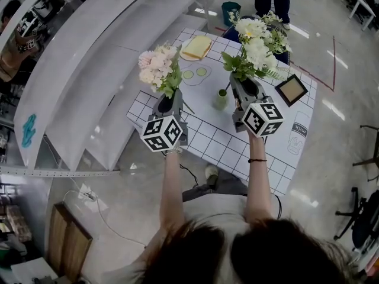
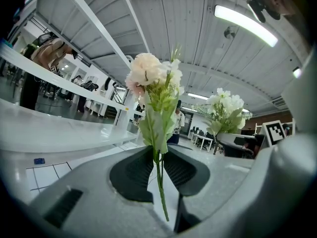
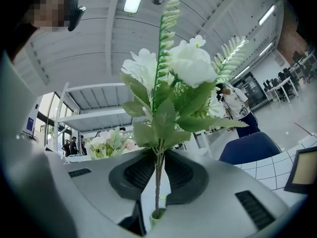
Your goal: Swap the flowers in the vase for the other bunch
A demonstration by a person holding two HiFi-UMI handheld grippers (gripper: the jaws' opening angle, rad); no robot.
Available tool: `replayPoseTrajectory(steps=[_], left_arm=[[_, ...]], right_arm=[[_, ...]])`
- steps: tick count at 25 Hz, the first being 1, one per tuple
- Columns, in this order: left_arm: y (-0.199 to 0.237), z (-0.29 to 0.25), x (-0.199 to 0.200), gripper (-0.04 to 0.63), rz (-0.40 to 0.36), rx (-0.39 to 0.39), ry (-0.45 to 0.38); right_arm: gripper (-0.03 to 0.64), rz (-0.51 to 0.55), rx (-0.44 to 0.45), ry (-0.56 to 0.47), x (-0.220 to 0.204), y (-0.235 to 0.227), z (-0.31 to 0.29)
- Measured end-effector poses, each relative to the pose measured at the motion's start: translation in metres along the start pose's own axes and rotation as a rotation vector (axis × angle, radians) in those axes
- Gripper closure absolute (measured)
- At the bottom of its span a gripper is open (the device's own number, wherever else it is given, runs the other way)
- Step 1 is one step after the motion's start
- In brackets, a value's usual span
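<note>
Both arms reach forward, side by side, forearms bare. The left forearm [image 1: 172,188] and right forearm [image 1: 258,182] run nearly parallel; there is a dark band [image 1: 257,160] on the right wrist.

Left gripper [image 2: 157,157]: about level, jaws closed on the stems of the pink bunch [image 2: 151,78], which stands upright.

Right gripper [image 3: 158,165]: about level, jaws closed on the stem of the white bunch [image 3: 178,68], also upright.

The grippers are well apart and not touching.

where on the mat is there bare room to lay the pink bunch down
Bare grid mat along the near edge, between the left gripper and right gripper; also the corner below the picture frame. Crowded round the green vase and near the plate at the far edge.
</note>
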State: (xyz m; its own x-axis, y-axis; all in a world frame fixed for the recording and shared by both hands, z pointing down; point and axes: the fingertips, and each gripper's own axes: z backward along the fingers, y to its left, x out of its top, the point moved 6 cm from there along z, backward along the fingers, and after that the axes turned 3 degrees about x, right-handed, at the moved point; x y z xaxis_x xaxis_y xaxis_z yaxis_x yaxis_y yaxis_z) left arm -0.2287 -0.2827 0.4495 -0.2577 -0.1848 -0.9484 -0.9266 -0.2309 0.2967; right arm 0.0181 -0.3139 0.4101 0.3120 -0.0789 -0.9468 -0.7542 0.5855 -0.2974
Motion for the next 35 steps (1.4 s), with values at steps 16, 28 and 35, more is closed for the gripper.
replayPoseTrajectory(steps=[16, 28, 35], left_arm=[[0.008, -0.003, -0.003, 0.531, 0.013, 0.002, 0.009], [0.006, -0.007, -0.007, 0.531, 0.011, -0.018, 0.018], [0.005, -0.007, -0.008, 0.531, 0.008, -0.024, 0.023]], right_arm=[[0.561, 0.061, -0.007, 0.124, -0.03, 0.002, -0.009], [0.561, 0.115, -0.012, 0.199, -0.049, 0.003, -0.007], [0.561, 0.136, -0.011, 0.224, -0.056, 0.004, -0.006]])
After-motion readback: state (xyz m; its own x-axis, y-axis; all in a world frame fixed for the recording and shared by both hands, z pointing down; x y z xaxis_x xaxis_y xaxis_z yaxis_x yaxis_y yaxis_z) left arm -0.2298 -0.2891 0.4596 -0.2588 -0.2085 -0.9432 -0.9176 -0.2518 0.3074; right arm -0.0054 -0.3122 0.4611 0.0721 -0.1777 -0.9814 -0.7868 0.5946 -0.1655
